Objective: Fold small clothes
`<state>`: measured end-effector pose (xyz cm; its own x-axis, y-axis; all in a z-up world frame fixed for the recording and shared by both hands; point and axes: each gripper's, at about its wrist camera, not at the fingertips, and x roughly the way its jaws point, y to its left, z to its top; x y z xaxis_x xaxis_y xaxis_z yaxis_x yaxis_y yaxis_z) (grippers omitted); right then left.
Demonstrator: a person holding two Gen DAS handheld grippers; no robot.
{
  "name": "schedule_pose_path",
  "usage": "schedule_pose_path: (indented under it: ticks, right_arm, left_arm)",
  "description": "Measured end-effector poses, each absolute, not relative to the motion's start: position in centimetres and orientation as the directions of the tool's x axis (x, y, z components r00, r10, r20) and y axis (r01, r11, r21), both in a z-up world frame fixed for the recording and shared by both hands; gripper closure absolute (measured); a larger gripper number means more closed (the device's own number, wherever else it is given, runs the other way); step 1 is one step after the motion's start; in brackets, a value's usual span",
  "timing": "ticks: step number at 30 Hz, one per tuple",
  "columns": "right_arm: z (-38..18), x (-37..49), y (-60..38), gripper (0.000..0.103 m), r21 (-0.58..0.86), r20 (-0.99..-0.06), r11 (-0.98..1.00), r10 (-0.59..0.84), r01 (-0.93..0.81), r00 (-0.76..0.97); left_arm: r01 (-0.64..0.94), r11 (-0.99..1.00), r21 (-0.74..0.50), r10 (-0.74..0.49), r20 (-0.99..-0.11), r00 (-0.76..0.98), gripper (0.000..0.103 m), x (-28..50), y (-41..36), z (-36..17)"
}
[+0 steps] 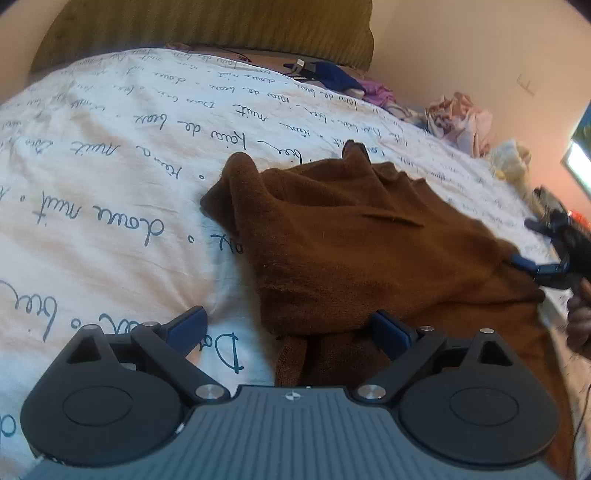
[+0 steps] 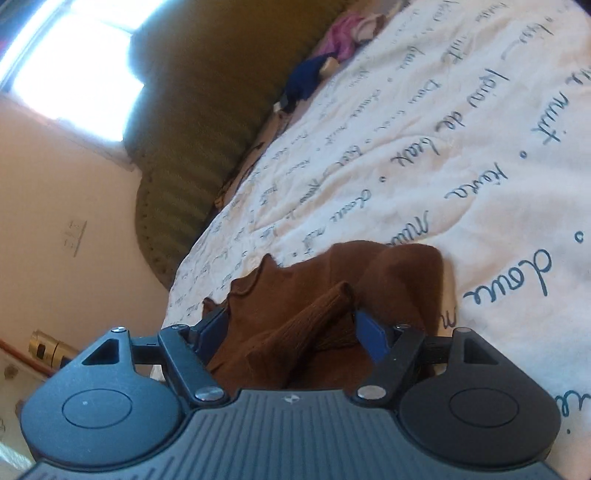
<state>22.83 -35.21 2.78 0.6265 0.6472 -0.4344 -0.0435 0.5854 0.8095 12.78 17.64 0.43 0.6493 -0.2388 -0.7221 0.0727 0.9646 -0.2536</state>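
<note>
Through the left wrist camera I saw the left gripper (image 1: 290,328) standing wide, its blue pads apart and pressing on nothing. The brown garment (image 1: 354,243) lay on the bed's white lettered cover (image 1: 110,184), partly folded over itself, its near edge passing between the open jaws and running under the gripper body, where I lost it. Beyond the garment, by the olive headboard (image 1: 207,26), sat a blurred heap of dark blue and purple clothes (image 1: 354,83) and a pale pinkish bundle (image 1: 460,118); I could not make out what each piece was. To the garment's right the right gripper (image 1: 543,258) was cut off by the frame edge, one blue pad at the cloth's border.

Through the right wrist camera, rolled sideways, I saw the right gripper (image 2: 291,328) fairly wide. A ribbed fold of the brown garment (image 2: 321,306) rose between the pads; I could not tell whether the right pad touched it, and nothing was clamped. The garment's near part was hidden under the gripper. The lettered cover (image 2: 443,129) stretched beyond, the headboard (image 2: 207,110) dim against a washed-out window (image 2: 74,70).
</note>
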Motion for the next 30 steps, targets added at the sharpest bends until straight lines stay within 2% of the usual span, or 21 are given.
schedule_pose_path:
  ticks: [1,3,5,7,9,12,15,19,23,25,27,30]
  right_arm:
    - [2.1,23.3,-35.3,0.031,0.843,-0.411,0.538,0.673,-0.025,0.615]
    - [1.4,23.6,-35.1,0.063,0.866,-0.401,0.5,0.683,0.009,0.61]
    - [1.6,23.4,-34.7,0.076,0.855,-0.402,0.519,0.673,-0.009,0.62]
    - [1.6,23.4,-34.6,0.078,0.835,-0.43,0.55,0.653,0.0,0.624]
    - [1.7,23.4,-34.7,0.095,0.824,-0.435,0.567,0.641,-0.007,0.632]
    - [2.4,23.3,-34.7,0.095,0.801,-0.442,0.597,0.631,-0.036,0.638]
    - [3.1,23.4,-34.8,0.092,0.749,-0.52,0.661,0.559,0.03,0.646]
    - [4.2,21.7,-35.6,0.092,0.799,-0.432,0.601,0.601,-0.024,0.672]
    - [3.1,21.5,-34.9,0.091,0.844,-0.428,0.537,0.664,0.008,0.613]
    - [2.6,21.7,-34.3,0.078,0.824,-0.465,0.566,0.645,0.029,0.606]
    - [1.8,22.4,-33.7,0.047,0.827,-0.467,0.562,0.666,0.019,0.582]
    - [1.7,22.7,-32.8,0.043,0.826,-0.449,0.564,0.675,-0.018,0.586]
  left_arm:
    - [0.074,0.971,-0.229,-0.222,-0.732,0.644,0.01,12.9,17.3,0.4]
    - [0.091,0.982,-0.165,-0.185,-0.753,0.631,0.01,13.1,16.5,0.4]
    - [0.104,0.986,-0.132,-0.168,-0.761,0.627,0.011,13.1,16.4,0.4]
    - [0.105,0.984,-0.145,-0.179,-0.756,0.629,0.011,13.0,16.7,0.4]
    - [0.105,0.981,-0.162,-0.192,-0.752,0.631,0.011,12.9,17.1,0.5]
    - [0.11,0.979,-0.171,-0.202,-0.748,0.632,0.012,12.9,17.2,0.5]
    - [0.112,0.979,-0.173,-0.205,-0.749,0.631,0.011,12.9,17.2,0.5]
    - [0.124,0.975,-0.182,-0.219,-0.743,0.632,0.008,12.8,17.3,0.5]
    - [0.127,0.976,-0.179,-0.219,-0.74,0.636,0.007,12.8,17.1,0.4]
    - [0.129,0.976,-0.178,-0.219,-0.738,0.638,0.007,12.7,17.1,0.4]
    - [0.131,0.975,-0.18,-0.222,-0.738,0.638,0.007,12.7,17.2,0.4]
    - [0.134,0.974,-0.182,-0.226,-0.736,0.638,0.007,12.7,17.2,0.4]
